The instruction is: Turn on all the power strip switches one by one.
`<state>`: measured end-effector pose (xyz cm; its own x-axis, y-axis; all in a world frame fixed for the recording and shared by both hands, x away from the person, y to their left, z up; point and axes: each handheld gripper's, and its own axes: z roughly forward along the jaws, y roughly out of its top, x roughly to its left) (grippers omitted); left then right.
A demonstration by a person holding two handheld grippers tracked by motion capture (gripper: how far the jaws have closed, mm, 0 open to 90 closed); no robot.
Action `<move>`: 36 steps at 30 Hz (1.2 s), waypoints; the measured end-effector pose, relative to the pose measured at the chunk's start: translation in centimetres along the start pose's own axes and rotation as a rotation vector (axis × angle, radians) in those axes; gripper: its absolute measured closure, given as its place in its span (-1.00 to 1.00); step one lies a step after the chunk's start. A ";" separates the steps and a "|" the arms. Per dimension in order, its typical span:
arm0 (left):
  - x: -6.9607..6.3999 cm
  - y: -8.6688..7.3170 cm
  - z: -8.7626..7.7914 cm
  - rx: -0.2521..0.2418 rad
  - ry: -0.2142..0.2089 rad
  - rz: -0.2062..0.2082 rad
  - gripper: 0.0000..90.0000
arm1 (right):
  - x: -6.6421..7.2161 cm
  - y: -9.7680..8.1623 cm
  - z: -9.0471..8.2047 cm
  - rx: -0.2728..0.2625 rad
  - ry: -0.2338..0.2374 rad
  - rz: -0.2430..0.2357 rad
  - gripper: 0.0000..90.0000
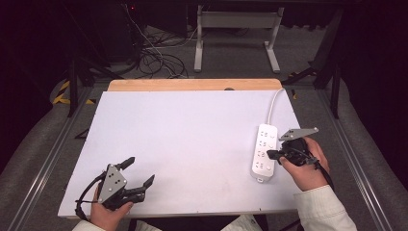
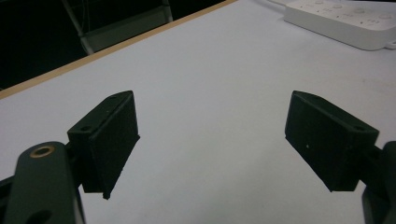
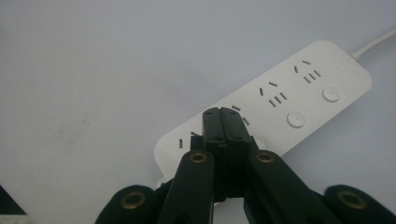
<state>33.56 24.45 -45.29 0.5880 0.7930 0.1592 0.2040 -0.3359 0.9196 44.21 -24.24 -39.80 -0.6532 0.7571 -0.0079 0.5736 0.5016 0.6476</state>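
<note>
A white power strip (image 1: 264, 151) lies on the right side of the white board (image 1: 183, 139), its cord (image 1: 273, 104) running toward the far edge. My right gripper (image 1: 272, 154) is shut, its joined tips over the strip's right edge near the near end. In the right gripper view the shut jaws end over the strip (image 3: 289, 95), beside two round buttons (image 3: 296, 119); nothing shows between them. My left gripper (image 1: 140, 171) rests at the board's near left, open and empty. Its view has the gripper (image 2: 212, 140) open over bare board, with the strip (image 2: 345, 23) far off.
A wooden table edge (image 1: 192, 84) borders the board at the back. Beyond it stand a grey metal frame (image 1: 235, 29) and loose cables (image 1: 154, 57) on the floor. Dark rails run along both sides of the table.
</note>
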 end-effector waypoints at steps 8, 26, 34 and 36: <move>0.0 0.0 0.0 0.001 0.003 0.009 -0.60 | -1.0 -0.2 1.0 0.030 -0.011 0.020 1.00; 0.0 0.0 0.0 0.001 0.002 0.010 -0.60 | -2.9 -0.8 3.6 0.076 -0.024 0.061 1.00; 0.1 0.0 0.0 0.001 0.002 0.010 -0.60 | -3.0 -0.8 4.2 0.096 -0.030 0.059 1.00; 0.0 0.0 0.0 0.001 0.002 0.010 -0.60 | -3.0 -0.8 4.2 0.098 -0.031 0.055 1.00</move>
<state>33.59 24.48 -45.28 0.5883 0.7907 0.1695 0.1986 -0.3444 0.9176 47.79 -25.19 -43.53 -0.6046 0.7965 0.0013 0.6547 0.4961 0.5703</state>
